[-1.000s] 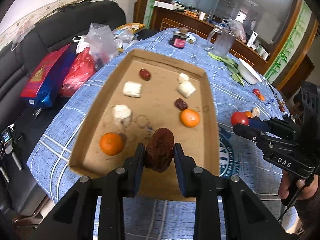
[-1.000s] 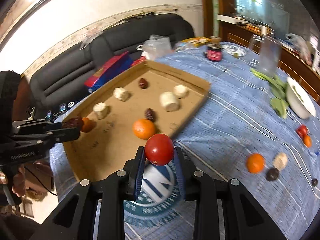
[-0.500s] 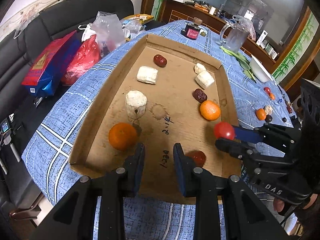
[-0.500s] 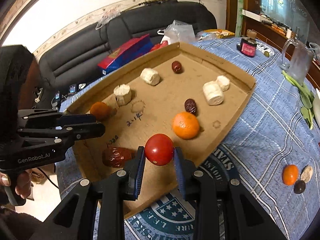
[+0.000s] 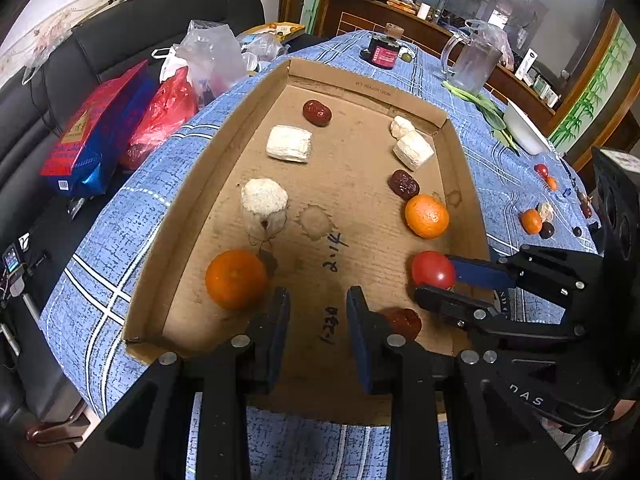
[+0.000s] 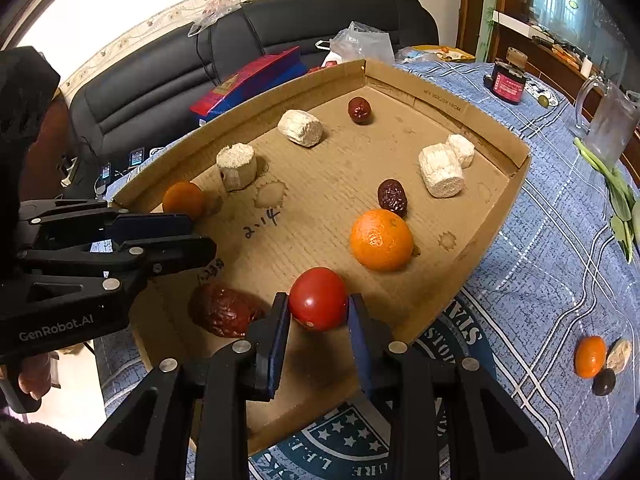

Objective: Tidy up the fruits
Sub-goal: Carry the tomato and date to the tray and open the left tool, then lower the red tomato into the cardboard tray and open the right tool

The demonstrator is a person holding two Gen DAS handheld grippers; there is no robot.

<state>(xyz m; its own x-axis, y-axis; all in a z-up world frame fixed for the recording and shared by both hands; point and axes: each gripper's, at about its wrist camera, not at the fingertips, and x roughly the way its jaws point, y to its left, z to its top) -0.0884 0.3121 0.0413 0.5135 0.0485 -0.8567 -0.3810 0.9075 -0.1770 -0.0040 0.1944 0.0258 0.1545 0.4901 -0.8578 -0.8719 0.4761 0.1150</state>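
cardboard tray (image 6: 472, 256) | right gripper (image 6: 316, 320) pinches tomato (image 6: 318, 298) | left gripper (image 5: 318, 312) closed, empty

Tray (image 5: 208, 184) on table (image 5: 496, 168).
Inside: date (image 6: 226, 310) beside tomato (image 6: 318, 298), orange (image 6: 381, 239) behind it.

**Legible markings in the scene**

Handwritten "2.14" stands in dark ink on the floor of the cardboard tray (image 6: 460, 240). The left gripper (image 6: 200, 236) bears the white brand "GenRobot.AI" on its body. The right gripper (image 5: 432, 280) shows the letters "DAS". Small print on the tray's far wall and the dark jar's (image 6: 508, 88) red label cannot be read.
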